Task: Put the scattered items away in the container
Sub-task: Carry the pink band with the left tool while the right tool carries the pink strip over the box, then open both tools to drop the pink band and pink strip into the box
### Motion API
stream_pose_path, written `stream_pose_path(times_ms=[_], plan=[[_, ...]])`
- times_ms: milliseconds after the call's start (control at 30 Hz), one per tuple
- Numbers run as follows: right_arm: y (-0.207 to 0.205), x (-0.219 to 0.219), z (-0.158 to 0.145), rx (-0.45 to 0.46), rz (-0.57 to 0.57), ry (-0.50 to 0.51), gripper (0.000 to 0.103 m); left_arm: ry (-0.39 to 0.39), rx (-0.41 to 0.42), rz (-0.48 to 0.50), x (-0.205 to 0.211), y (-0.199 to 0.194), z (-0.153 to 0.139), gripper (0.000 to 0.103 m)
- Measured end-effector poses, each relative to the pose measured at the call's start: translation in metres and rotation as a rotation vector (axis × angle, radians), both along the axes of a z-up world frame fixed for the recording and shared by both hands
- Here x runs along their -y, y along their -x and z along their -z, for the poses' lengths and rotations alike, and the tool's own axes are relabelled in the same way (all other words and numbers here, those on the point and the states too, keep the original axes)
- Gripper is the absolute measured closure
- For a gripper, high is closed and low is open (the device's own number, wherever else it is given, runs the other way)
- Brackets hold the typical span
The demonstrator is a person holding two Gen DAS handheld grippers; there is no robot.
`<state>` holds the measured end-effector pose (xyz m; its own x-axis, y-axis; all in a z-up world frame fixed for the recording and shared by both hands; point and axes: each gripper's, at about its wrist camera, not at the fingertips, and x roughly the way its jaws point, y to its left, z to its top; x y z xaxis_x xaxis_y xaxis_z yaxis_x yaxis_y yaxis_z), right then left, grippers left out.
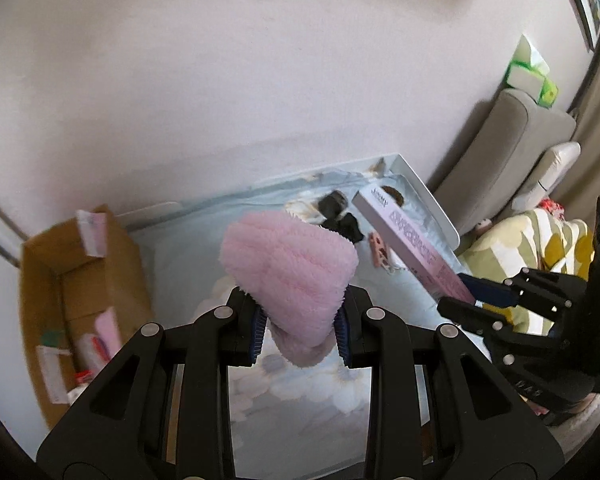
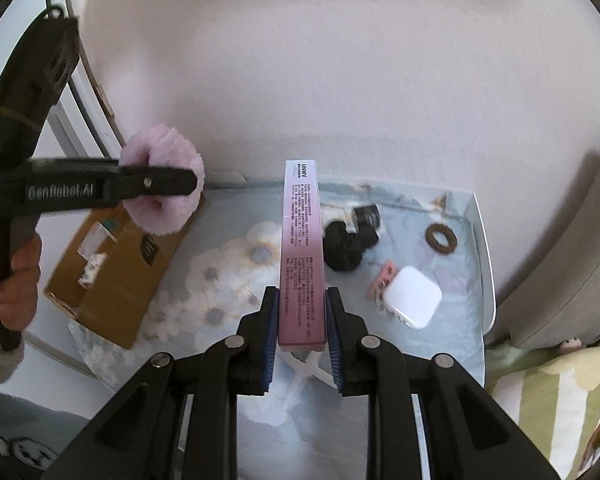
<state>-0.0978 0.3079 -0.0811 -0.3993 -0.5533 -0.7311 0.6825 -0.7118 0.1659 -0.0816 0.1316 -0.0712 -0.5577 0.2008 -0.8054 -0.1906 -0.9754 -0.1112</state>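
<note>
Cardboard box [image 1: 80, 304] far left, open, already part filled. Right of it, left tool [image 1: 300, 330] clamped on pink fluffy scrunchie [image 1: 290, 276], lifted off the table [image 2: 260, 420]. Further right, right tool [image 2: 302, 336] clamped on long pink carton [image 2: 302, 248] by one end. Risk: carton levers loose or clips the box rim.

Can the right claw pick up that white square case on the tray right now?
Probably not yet: the right claw is shut on the long pink box, so its jaws are taken. The white square case itself lies uncovered.
</note>
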Motion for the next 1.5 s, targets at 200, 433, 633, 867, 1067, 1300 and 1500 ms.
stream_pose_path(times_ms=[200, 433, 633, 867, 1067, 1300, 1500], plan=[[-0.008, 0.042, -0.037, -0.036, -0.097, 0.044, 0.082, 0.011, -0.014, -0.108, 0.049, -0.017, -0.020, 0.078], [-0.024, 0.128, -0.054, -0.072, -0.274, 0.048, 0.082, 0.084, 0.018, -0.299, 0.126, -0.043, -0.019, 0.077], [-0.036, 0.206, -0.038, -0.029, -0.383, -0.003, 0.082, 0.042, 0.077, -0.390, 0.177, -0.069, 0.012, 0.077], [-0.035, 0.274, -0.006, 0.047, -0.430, -0.071, 0.082, -0.051, 0.214, -0.422, 0.204, -0.077, 0.071, 0.075], [-0.022, 0.307, 0.037, 0.188, -0.412, -0.124, 0.082, -0.048, 0.257, -0.426, 0.201, -0.067, 0.092, 0.075], [-0.025, 0.316, 0.042, 0.165, -0.431, -0.140, 0.082, -0.044, 0.272, -0.420, 0.215, -0.067, 0.090, 0.074], [-0.022, 0.318, 0.045, 0.216, -0.454, -0.143, 0.073, -0.137, 0.231, -0.365, 0.218, -0.069, 0.083, 0.000]])
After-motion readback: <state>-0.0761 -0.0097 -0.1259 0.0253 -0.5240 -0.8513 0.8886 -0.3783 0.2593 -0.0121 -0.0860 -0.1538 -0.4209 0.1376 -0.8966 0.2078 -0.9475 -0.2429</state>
